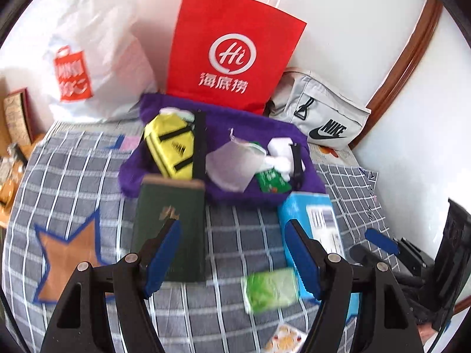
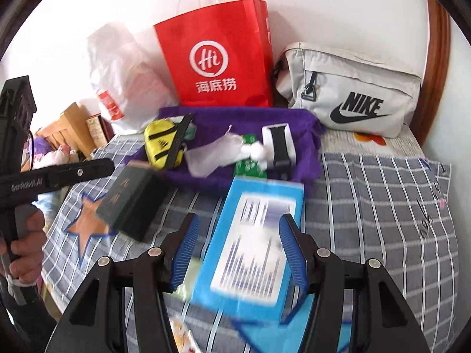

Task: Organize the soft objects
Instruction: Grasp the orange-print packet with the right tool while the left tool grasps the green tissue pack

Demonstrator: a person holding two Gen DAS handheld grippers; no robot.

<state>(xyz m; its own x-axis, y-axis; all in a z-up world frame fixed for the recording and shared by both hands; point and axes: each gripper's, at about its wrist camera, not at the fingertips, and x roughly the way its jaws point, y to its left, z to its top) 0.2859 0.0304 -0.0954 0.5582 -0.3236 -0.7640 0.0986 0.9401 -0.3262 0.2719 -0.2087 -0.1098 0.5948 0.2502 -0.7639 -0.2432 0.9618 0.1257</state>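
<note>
Left gripper [image 1: 232,253]: its jaws stand wide apart above the bed and nothing is between the blue pads.
Right gripper [image 2: 238,247]: its jaws are half wide, with the blue box seen in the gap between them; the pads do not press on it, as far as the blur lets me see.
Hand [image 2: 28,235]: at the left edge of the right wrist view, a hand grips the handle of the left gripper.
Green packet [image 1: 269,289]: a soft green pack, blurred, lying on the bedcover just beside the right finger of the left gripper.
Blue box [image 2: 253,250]: lies flat on the cover, its white label facing up.
Dark green book [image 1: 170,229]: lies on the cover left of the blue box, one end touching the purple cloth.
Bedcover [image 1: 244,229]: grey with white checks and an orange star.
Purple cloth [image 1: 259,126]: fluffy, spread behind the book and box; the soft things are gathered on it.
Yellow pouch [image 1: 170,144]: on the left part of the cloth, with black straps.
White mesh bag [image 1: 231,164]: in the middle of the cloth, crumpled.
Red paper bag [image 1: 232,50]: stands upright behind the cloth, against the wall.
White plastic bag [image 1: 97,58]: left of the red one.
Grey Nike bag [image 2: 350,91]: right of the red bag, at the wall.
</note>
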